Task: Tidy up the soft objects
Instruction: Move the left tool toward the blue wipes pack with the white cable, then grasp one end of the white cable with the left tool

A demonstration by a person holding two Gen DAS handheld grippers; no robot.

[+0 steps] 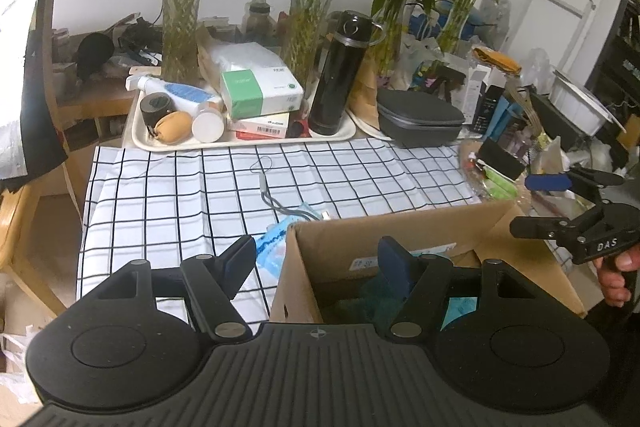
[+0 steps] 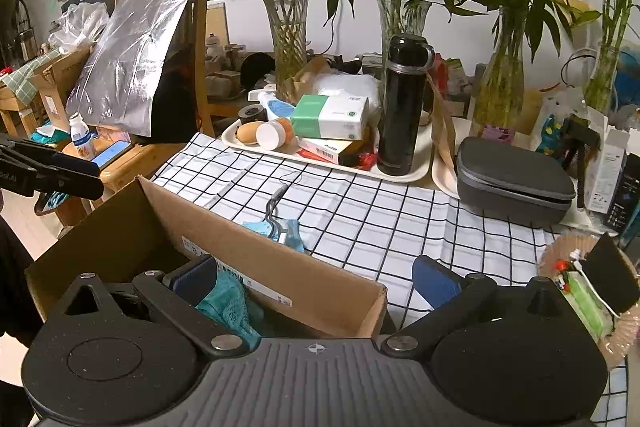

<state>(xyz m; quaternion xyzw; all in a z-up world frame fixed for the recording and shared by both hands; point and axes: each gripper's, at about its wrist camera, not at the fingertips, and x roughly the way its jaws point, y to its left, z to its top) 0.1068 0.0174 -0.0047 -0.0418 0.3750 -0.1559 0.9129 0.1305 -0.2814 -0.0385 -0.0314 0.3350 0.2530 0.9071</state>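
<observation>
Left gripper (image 1: 316, 259) jaws apart, nothing between the pads, released. One finger hangs over the checked cloth (image 1: 192, 195), the other over the open box (image 1: 400, 239), straddling the box's near-left wall. It points down at a slant toward the table.

Right gripper (image 2: 316, 279) also wide apart and empty. Its left finger sits inside the box (image 2: 280, 275) just beside a teal cloth (image 2: 228, 307); can't tell if it touches. Its right finger is outside, over the checked cloth (image 2: 400, 219). Angled down too. In the left view the right gripper (image 1: 536, 203) shows at the right edge with spread fingers, a hand (image 1: 616, 275) wrapped on its handle.

Teal cloth lies in the box bottom, seen dark green-teal in the left view (image 1: 372, 303). A blue packet (image 1: 276, 247) lies on the checked cloth touching the box's outer wall, with a grey cable (image 1: 272, 199) draped on it; same packet (image 2: 280, 231) just behind the box in the right view.

Further back: tray (image 1: 240, 143) with tissue box (image 1: 260, 91), black flask (image 1: 340, 75), grey case (image 1: 420, 119), vases with plants.
</observation>
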